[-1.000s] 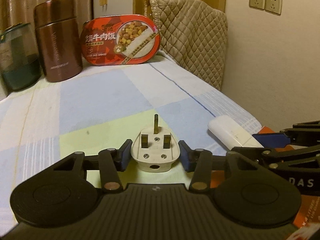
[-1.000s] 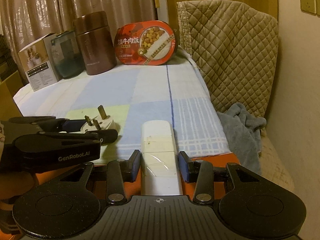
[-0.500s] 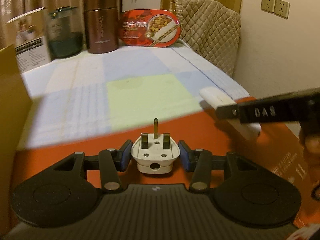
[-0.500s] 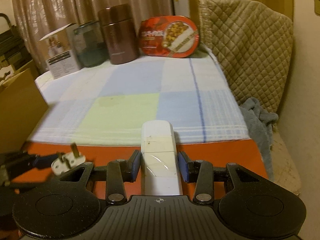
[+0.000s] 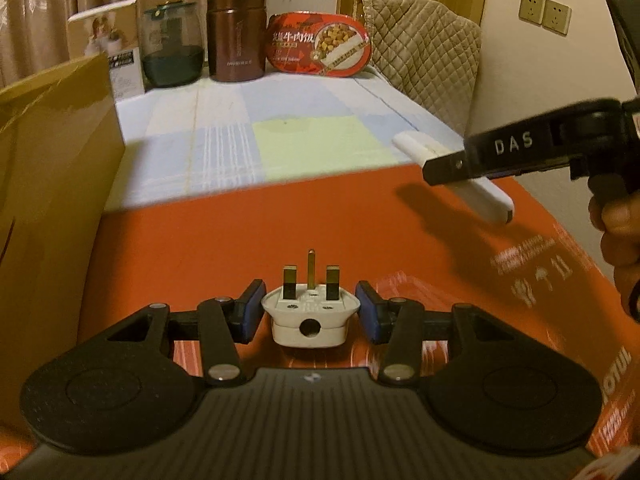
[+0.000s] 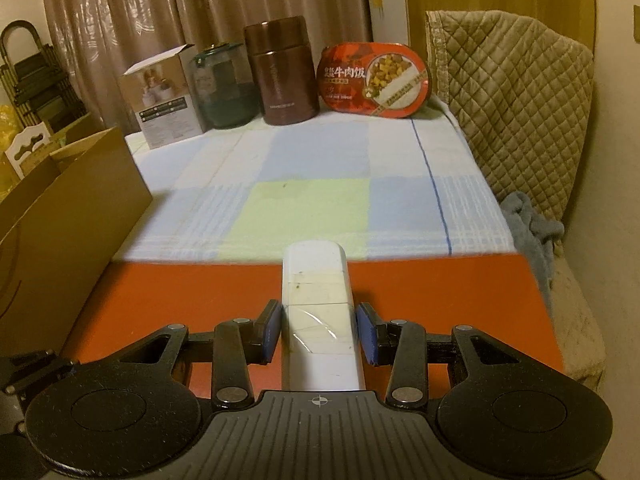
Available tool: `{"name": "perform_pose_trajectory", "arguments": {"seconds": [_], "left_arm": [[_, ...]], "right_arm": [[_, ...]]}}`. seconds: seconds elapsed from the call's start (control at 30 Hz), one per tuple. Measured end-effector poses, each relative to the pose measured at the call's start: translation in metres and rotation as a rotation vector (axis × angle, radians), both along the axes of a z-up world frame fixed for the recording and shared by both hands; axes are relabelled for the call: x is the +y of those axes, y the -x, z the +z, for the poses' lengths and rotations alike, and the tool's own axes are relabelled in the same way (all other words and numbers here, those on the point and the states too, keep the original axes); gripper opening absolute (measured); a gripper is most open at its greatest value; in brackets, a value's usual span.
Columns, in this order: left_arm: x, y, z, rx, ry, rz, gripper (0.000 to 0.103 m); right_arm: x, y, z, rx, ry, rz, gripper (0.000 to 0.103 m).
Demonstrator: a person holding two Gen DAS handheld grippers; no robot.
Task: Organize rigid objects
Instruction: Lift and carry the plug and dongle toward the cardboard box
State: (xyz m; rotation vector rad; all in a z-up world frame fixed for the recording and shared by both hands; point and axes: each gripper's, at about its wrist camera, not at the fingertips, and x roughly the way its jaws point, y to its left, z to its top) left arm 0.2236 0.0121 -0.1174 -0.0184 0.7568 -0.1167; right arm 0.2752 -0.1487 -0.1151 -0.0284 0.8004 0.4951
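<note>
White three-pin plug [image 5: 309, 312], prongs up, clamped in left gripper [image 5: 309, 314]

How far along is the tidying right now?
Done: nothing visibly put away. In hand: left gripper clamps the white plug, right gripper the white bar-shaped device, both over the orange box. Left: setting both down.
</note>
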Motion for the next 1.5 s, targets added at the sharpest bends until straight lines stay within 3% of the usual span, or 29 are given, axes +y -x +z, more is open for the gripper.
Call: {"name": "perform_pose_trajectory", "arguments": {"seconds": [0.4,1.0,1.5], "left_arm": [[0.007,0.029,-0.017,-0.032,-0.017,0.001,0.044],[0.005,0.025,-0.016,-0.019,-0.038,-0.005,0.044],[0.006,0.046,-0.023,-0.102,-0.048,0.044,0.044]], "right_arm": [[0.012,0.04,-0.009,0.037,0.009,0.007,0.037],[0.014,0.036,-0.01,0.049,-0.002,0.001,0.038],[0.015,0.038,-0.008,0.043,-0.006,0.005,0.037]]}}
